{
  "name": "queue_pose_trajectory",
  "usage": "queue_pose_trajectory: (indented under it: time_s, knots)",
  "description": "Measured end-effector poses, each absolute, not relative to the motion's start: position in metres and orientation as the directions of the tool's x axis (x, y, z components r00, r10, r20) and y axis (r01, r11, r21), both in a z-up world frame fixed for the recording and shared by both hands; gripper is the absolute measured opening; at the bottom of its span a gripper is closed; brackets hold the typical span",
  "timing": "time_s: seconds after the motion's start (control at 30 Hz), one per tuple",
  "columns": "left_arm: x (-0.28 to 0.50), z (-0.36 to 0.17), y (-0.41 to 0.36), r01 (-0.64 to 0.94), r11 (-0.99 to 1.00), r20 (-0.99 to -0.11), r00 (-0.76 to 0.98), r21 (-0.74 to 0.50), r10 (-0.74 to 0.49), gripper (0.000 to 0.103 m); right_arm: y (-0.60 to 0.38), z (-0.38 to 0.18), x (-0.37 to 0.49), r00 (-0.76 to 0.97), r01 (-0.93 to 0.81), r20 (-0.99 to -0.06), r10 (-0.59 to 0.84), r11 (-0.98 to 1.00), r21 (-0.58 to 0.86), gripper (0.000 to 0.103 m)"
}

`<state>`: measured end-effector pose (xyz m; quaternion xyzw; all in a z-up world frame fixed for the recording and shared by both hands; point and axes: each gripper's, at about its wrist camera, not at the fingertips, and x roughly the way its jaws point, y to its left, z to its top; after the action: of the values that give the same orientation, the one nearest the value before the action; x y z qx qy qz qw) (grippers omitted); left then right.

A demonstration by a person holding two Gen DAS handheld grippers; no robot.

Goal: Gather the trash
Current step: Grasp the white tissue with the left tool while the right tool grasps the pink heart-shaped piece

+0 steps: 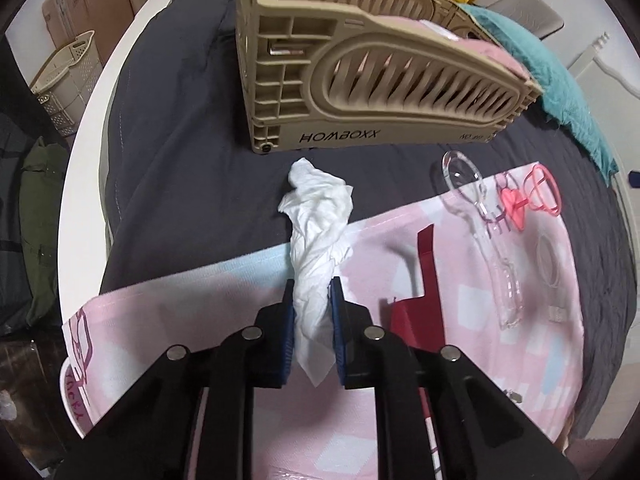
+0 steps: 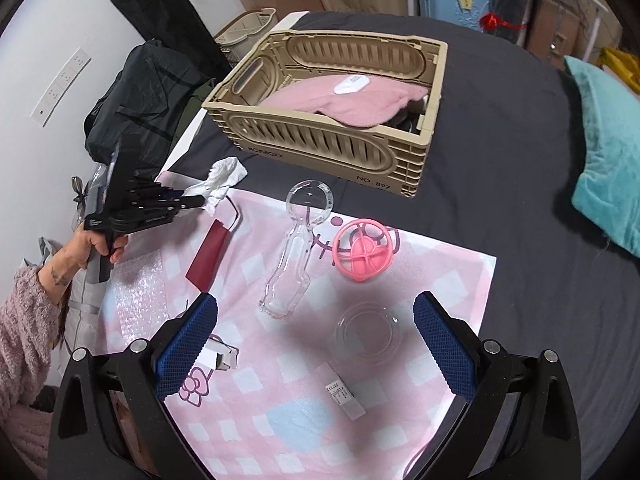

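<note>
At the far left, the left gripper point(image 2: 200, 201) pinches a crumpled white tissue point(image 1: 316, 240) between its fingers point(image 1: 286, 312), lifted over the back-left edge of the pink checked cloth point(image 2: 280, 420), just short of the beige crate point(image 2: 332, 120) on the dark bed point(image 2: 520, 200). Beside it lies a red card piece point(image 2: 210, 256), then a clear spoon-shaped plastic shell point(image 2: 296, 256) and a pink ball cage point(image 2: 362, 254). Nearer, the right gripper point(image 2: 316, 344) hovers with fingers spread wide, straddling a clear round lid point(image 2: 366, 334). Bare dark bedding lies open to the right, up to a teal towel point(image 2: 608, 168).
</note>
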<state>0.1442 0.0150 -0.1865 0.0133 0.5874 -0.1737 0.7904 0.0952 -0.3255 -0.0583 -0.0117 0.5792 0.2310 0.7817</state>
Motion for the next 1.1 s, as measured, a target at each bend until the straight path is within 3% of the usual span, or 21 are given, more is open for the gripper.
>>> queue_pose_trajectory:
  time_s: [0.27, 0.53, 0.6, 0.7, 0.77, 0.8, 1.1]
  knots:
    - [0.131, -0.142, 0.021, 0.325, 0.925, -0.904, 0.307, -0.195, -0.298, 0.013, -0.343, -0.11, 0.134, 0.208, -0.246, -0.933, 0.293, 0.939, 0.24, 0.095]
    - [0.121, -0.126, 0.041, 0.32, 0.929, -0.895, 0.333, -0.187, -0.296, 0.013, -0.342, -0.168, 0.159, 0.129, -0.161, -0.954, 0.271, 0.955, 0.25, 0.076]
    - [0.12, -0.126, 0.048, 0.308, 0.932, -0.895, 0.336, -0.19, -0.293, 0.013, -0.341, -0.174, 0.162, 0.12, -0.15, -0.956, 0.269, 0.957, 0.25, 0.068]
    - [0.119, -0.126, 0.057, 0.298, 0.935, -0.895, 0.339, -0.191, -0.291, 0.013, -0.341, -0.181, 0.165, 0.104, -0.134, -0.952, 0.288, 0.952, 0.274, 0.047]
    - [0.117, -0.126, 0.061, 0.294, 0.938, -0.896, 0.343, -0.183, -0.282, 0.013, -0.338, -0.186, 0.166, 0.085, -0.129, -0.948, 0.306, 0.947, 0.294, 0.016]
    - [0.117, -0.126, 0.063, 0.292, 0.939, -0.897, 0.343, -0.181, -0.28, 0.013, -0.337, -0.187, 0.166, 0.079, -0.127, -0.947, 0.312, 0.945, 0.301, 0.007]
    - [0.103, -0.114, 0.092, 0.263, 0.948, -0.89, 0.367, -0.18, -0.271, 0.013, -0.309, -0.147, 0.16, 0.151, -0.197, -0.923, 0.354, 0.926, 0.322, 0.004]
